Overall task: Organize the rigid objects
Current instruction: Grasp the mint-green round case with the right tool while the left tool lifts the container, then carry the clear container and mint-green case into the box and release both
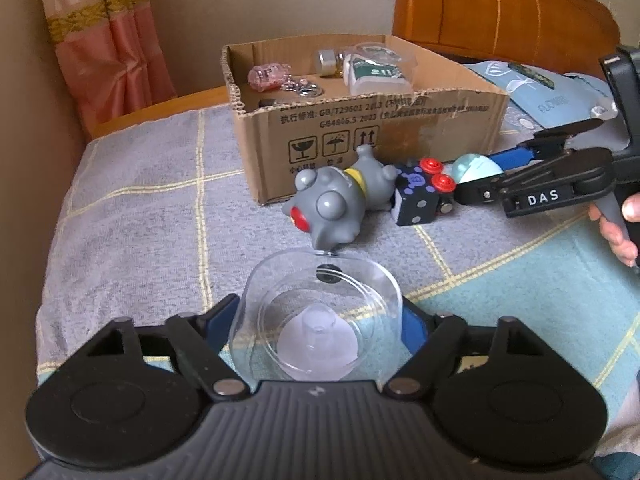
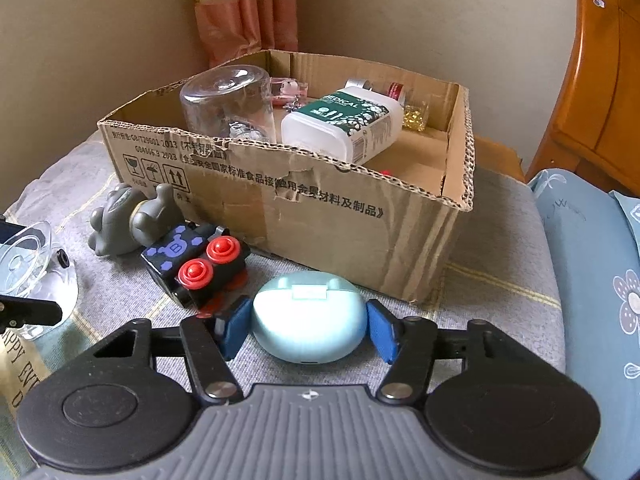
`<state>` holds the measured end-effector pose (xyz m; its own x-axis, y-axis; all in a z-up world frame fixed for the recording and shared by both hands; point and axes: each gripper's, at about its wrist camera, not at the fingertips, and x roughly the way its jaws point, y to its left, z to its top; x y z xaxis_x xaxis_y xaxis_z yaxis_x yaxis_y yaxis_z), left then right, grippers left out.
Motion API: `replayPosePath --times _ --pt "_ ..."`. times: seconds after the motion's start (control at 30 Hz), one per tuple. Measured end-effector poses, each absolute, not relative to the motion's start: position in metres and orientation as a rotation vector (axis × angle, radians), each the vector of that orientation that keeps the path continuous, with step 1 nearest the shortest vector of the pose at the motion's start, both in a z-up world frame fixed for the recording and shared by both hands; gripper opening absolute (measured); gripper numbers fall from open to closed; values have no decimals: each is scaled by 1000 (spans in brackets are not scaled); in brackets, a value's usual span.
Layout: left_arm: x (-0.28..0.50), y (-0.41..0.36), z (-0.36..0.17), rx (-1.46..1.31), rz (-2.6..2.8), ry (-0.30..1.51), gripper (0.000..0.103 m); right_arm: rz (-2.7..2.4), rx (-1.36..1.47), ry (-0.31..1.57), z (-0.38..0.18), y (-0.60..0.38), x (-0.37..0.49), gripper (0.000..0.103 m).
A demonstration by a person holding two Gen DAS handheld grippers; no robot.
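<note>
While the left gripper [image 1: 320,320] clasps a clear plastic dome [image 1: 320,312] between its blue pads, the left wrist view shows a cardboard box [image 1: 360,132] at twelve o'clock, printed "GB/T29601 2013" above fragile, umbrella and arrow symbols. A grey toy [image 1: 336,200] and a black block toy [image 1: 420,196] marked "B" lie before it; at three o'clock an arm reads "DAS". From the right wrist view, the right gripper [image 2: 308,328] is clenched on a pale blue oval case [image 2: 308,316] resting on the blanket [image 2: 500,240], pads pressing both sides. At twelve o'clock the box holds a white bottle [image 2: 344,128] labelled "MEDICAL" and an upturned glass [image 2: 228,100].
</note>
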<state>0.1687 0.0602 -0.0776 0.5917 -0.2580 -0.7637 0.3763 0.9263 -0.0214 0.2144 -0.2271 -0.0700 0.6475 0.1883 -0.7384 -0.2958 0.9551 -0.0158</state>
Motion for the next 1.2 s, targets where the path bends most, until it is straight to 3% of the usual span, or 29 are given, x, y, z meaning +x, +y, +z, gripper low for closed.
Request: replayPosePath --times 0.57,1.2 --pt "171 67 -50 217 -464 915 77 378 -199 853 -47 -232 184 66" --pt "213 59 28 281 -488 792 77 410 -228 732 26 -233 187 66"
